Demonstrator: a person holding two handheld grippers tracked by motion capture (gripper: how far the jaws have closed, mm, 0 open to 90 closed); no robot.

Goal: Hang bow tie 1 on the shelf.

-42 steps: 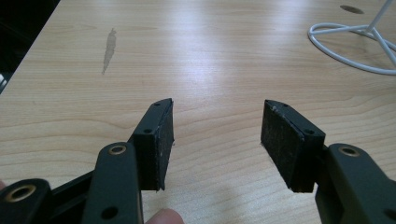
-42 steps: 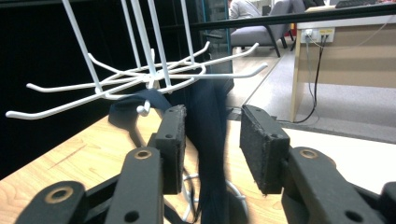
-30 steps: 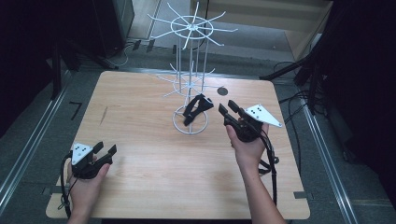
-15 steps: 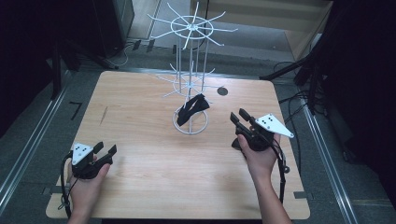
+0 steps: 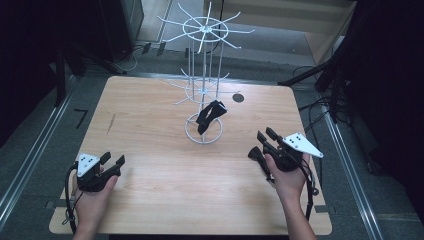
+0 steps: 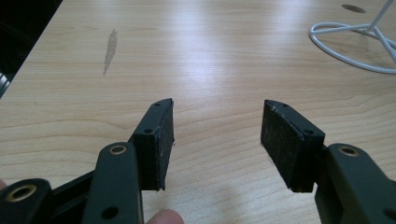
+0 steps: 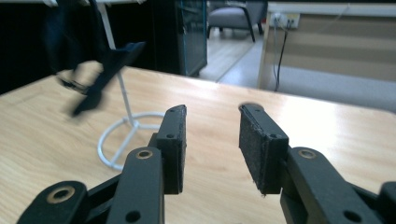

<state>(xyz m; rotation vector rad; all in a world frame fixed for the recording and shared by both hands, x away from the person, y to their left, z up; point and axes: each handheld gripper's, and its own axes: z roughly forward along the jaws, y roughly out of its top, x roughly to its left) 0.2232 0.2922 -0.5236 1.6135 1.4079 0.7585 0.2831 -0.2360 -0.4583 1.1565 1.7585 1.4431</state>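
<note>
Hanging from the white wire rack (image 5: 204, 100) at the counter's (image 5: 150, 130) far middle, the black clip (image 5: 210, 116) is released; the right hand-held gripper (image 5: 261, 145) has withdrawn rightward, jaws empty, slightly narrowed. The left hand-held gripper (image 5: 112, 161) rests open, near left.

We get a pretty evenly lit wooden table (image 5: 150, 125) from overhead, while everything around it drops off into near-black, and the high view is a bit soft and grainy. In the left gripper view there's a broad pale glare streak running up the tabletop (image 6: 210, 56), with the pads (image 6: 164, 140) sharp up close. The right gripper view gives us a smeared, motion-blurred black item (image 7: 93, 70) hanging on the white wire rack (image 7: 122, 126) (the bright background room is fuzzy too).
</note>
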